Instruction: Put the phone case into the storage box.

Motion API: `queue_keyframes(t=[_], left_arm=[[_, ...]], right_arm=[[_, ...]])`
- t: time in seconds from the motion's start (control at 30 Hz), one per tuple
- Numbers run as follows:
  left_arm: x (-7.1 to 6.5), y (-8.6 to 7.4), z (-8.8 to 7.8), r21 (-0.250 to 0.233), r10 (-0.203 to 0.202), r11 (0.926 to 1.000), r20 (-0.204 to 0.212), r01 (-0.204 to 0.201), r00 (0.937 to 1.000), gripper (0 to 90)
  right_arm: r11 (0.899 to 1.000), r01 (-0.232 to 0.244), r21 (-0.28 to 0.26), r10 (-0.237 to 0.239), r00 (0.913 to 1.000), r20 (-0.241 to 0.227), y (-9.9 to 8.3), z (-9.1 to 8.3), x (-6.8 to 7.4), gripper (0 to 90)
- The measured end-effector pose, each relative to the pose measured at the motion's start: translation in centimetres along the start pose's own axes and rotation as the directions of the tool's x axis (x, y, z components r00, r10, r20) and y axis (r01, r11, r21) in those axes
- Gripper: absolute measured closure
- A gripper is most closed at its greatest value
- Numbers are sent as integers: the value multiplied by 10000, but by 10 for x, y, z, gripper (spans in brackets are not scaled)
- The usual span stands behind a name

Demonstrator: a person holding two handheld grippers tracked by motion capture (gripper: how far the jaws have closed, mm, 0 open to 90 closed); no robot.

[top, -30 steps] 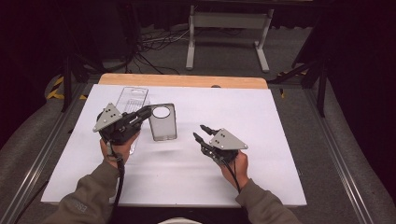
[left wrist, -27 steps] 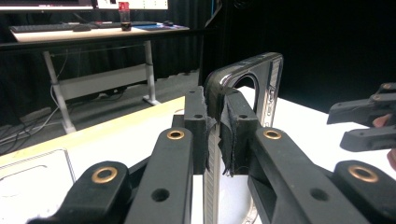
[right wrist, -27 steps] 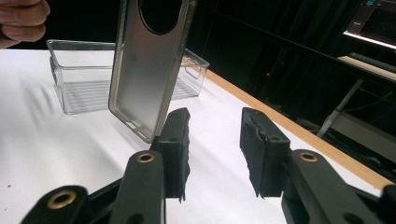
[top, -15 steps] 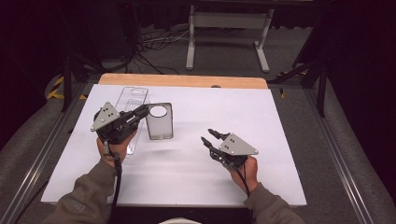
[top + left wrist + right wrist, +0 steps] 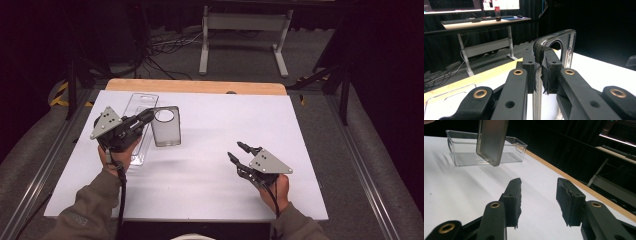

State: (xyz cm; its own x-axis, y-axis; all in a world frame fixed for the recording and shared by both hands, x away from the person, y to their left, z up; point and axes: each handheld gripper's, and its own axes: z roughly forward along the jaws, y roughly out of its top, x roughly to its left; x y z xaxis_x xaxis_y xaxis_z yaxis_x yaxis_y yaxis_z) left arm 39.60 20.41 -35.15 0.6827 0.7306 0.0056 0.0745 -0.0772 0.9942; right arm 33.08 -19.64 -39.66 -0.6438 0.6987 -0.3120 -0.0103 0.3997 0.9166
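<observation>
A smoky translucent phone case [image 5: 166, 131] with a round camera hole hangs above the left of the white table [image 5: 225, 120]. My left gripper [image 5: 148, 116] is shut on its edge. In the left gripper view the pads [image 5: 551, 67] pinch the case's rim [image 5: 567, 42], which rises upright beyond them. My right gripper [image 5: 236, 151] hovers over the table's near right part, well apart from the case. Its jaws have just been opening and hold nothing between them [image 5: 539, 191]. In the right gripper view the case [image 5: 492, 140] hangs tilted in front of a clear tray [image 5: 517, 145].
A clear plastic tray [image 5: 141, 101] lies on the table's far left, under and behind my left hand. A wooden strip [image 5: 195, 86] runs along the far edge. A metal desk frame [image 5: 240, 30] and cables stand on the floor beyond.
My right gripper has drawn back to the right and toward the near edge, away from the case, and its jaws stand wider. The left gripper has kept still with the case.
</observation>
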Motion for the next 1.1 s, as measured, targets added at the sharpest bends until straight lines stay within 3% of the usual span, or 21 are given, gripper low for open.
queue_keyframes(t=[0.5, 1.1], left_arm=[[16, 6, -7, -46, 38, 10000, -374, -40, 9993, 824], [45, 23, -8, -93, 314, 9994, -677, -321, 9972, 824]], right_arm=[[9995, -155, 281, 149, 9996, 239, -10, -13, -5, 501], [9986, -240, 461, 230, 9995, 211, -12, -10, -5, 502]])
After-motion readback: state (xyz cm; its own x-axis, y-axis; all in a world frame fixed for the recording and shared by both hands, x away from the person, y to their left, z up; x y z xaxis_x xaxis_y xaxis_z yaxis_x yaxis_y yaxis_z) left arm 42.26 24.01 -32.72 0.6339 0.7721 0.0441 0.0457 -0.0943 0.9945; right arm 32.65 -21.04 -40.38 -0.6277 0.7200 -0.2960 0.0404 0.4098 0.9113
